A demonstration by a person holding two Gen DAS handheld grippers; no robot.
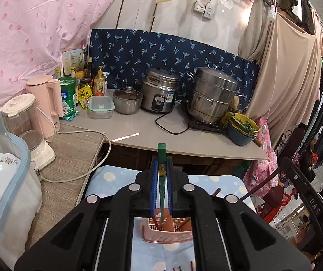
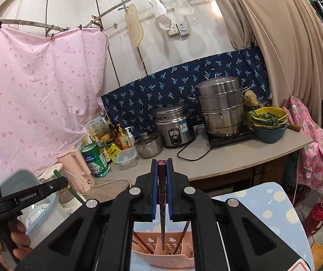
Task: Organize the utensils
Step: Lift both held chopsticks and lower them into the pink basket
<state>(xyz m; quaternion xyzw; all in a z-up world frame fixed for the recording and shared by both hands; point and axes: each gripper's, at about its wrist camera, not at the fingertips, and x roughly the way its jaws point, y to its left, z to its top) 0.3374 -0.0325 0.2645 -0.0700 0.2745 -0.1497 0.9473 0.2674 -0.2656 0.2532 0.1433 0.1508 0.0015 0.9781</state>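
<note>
The left gripper [image 1: 161, 167] is clamping a green chopstick [image 1: 162, 155] between its blue pads, the stick standing nearly upright with its tip dipping into the pink basket [image 1: 166, 233] below. The right gripper [image 2: 161, 171] is likewise gripping a dark chopstick [image 2: 162, 203], jaws pressed on it, its point hanging inside the same basket [image 2: 163, 253], in a middle compartment as far as the view shows.

The basket is sitting on a blue dotted cloth [image 1: 215, 185] covering a low surface. In the left view the cloth's far edge is lying just before the counter [image 1: 184, 140] front, and the cloth's left edge is running beside a woven-topped ledge [image 1: 75, 149]. To the right of the cloth, open floor is showing.

In the basket, two other chopsticks are leaning at angles in the right view, one on each side of the held one [image 2: 181, 237]. Counting the held pair, that is making four sticks at the basket; more ends are lying on the cloth at the bottom of the left view, too cropped to count.

On the counter are standing one rice cooker [image 1: 159, 90], one steamer [image 1: 211, 94], one lidded pot [image 1: 127, 100] and one kettle [image 1: 46, 99].
</note>
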